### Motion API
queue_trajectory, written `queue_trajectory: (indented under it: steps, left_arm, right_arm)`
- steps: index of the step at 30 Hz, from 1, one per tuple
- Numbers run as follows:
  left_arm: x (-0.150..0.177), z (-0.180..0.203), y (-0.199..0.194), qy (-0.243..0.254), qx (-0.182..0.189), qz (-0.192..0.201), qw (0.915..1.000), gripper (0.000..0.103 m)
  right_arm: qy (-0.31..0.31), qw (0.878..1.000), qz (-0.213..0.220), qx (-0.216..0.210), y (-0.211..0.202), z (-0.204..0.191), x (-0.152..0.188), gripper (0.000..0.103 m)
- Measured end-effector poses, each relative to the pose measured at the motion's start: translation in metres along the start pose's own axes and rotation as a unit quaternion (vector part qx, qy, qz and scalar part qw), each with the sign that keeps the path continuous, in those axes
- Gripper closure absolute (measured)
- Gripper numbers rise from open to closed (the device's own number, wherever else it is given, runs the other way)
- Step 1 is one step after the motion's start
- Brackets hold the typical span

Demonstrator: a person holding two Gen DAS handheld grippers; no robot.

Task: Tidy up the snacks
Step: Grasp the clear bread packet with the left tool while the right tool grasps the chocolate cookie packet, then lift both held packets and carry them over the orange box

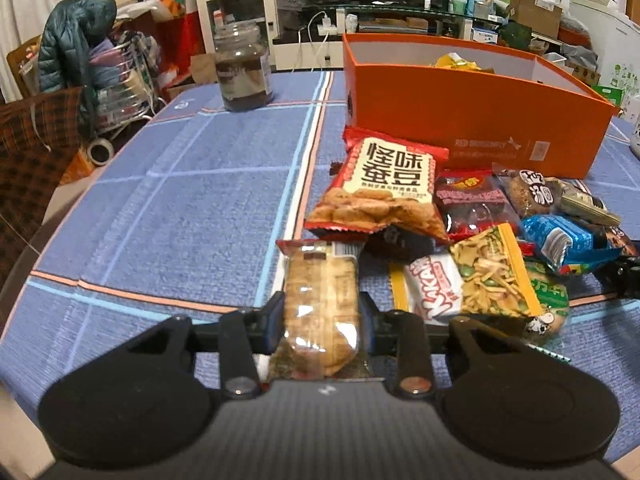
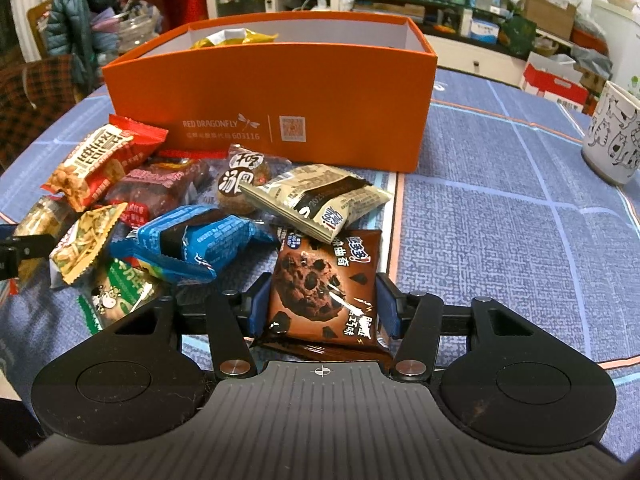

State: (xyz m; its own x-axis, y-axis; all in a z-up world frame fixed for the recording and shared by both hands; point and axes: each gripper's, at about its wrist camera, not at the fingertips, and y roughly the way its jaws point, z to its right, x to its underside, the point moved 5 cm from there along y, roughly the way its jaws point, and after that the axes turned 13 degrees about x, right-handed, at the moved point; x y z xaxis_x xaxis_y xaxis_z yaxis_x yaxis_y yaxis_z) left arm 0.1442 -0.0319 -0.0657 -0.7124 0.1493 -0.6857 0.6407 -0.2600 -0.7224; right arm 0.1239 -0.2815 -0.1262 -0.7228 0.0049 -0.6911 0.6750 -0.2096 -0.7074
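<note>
My left gripper (image 1: 322,312) is shut on a clear-wrapped cracker pack (image 1: 320,300), held at the near side of the snack pile. My right gripper (image 2: 322,304) is shut on a brown chocolate cookie pack (image 2: 324,292). Loose snacks lie in front of the orange box (image 1: 460,120), also in the right wrist view (image 2: 280,104): a red broad-bean bag (image 1: 380,188), a blue pack (image 2: 192,240), a beige sachet (image 2: 320,196), a yellow noodle snack (image 1: 492,276). A yellow packet (image 2: 228,38) lies inside the box.
A dark glass jar (image 1: 242,72) stands at the back left of the blue checked tablecloth (image 1: 180,200). A white cat-print mug (image 2: 612,136) stands at the right. Cluttered chairs and shelves lie beyond the table edge.
</note>
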Motion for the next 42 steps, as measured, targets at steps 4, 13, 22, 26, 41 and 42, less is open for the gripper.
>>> queue_trajectory:
  steps: [4,13,22,26,41,42]
  left_arm:
    - [-0.002,-0.001,-0.002,0.000,-0.001,0.004,1.0000,0.070]
    - [-0.004,0.002,-0.009,-0.001,0.010,0.011,0.9999,0.070]
    - [-0.003,0.011,-0.027,0.005,0.037,0.021,0.9991,0.070]
    - [-0.001,0.016,-0.038,0.010,0.057,0.026,0.9980,0.070]
    - [-0.006,0.047,-0.072,0.059,0.067,0.082,0.9926,0.070]
    - [-0.008,0.049,-0.074,0.063,0.065,0.089,0.9919,0.070]
  right_arm:
    - [-0.002,1.000,0.000,0.002,-0.004,0.001,0.001,0.062]
    - [-0.003,1.000,0.006,0.001,-0.024,0.004,0.006,0.062]
    - [-0.005,1.000,0.015,-0.001,-0.055,0.009,0.012,0.062]
    - [-0.006,1.000,0.019,-0.004,-0.063,0.011,0.012,0.062]
    - [0.001,0.999,0.053,-0.005,-0.084,0.017,0.003,0.062]
    - [0.001,0.998,0.055,-0.005,-0.084,0.017,0.002,0.062]
